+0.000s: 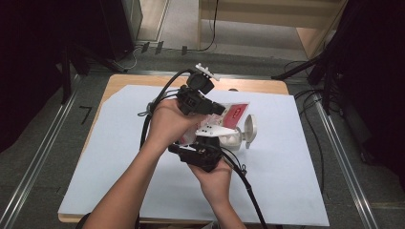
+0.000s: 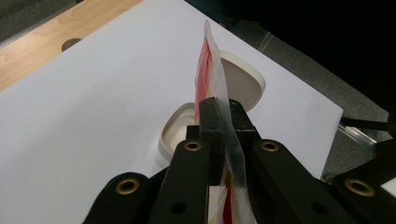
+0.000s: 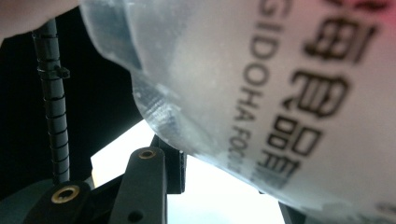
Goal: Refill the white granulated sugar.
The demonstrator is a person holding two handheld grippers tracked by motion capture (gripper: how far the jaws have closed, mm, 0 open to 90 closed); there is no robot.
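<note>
1. Clearly the left gripper (image 2: 219,116) is clamped flat on a red-and-white plastic packet (image 2: 208,70), held on edge so its long axis runs away from the jaws toward twelve o'clock in the left gripper view.
2. Below and beyond it, on the white sheet (image 2: 93,93), lies an open white jar (image 2: 180,135) with its lid (image 2: 243,77) just past it at one o'clock.
3. From above, the packet (image 1: 234,113) sits at three o'clock of the left gripper (image 1: 217,109), over the jar (image 1: 231,138).
4. The right gripper (image 1: 210,138) comes up from six o'clock, nearer the packet's lower end; its jaws stand partly apart around the printed film (image 3: 280,93), though whether the pads press I cannot tell.
5. Likely next: tearing or tipping the packet toward the jar.
</note>
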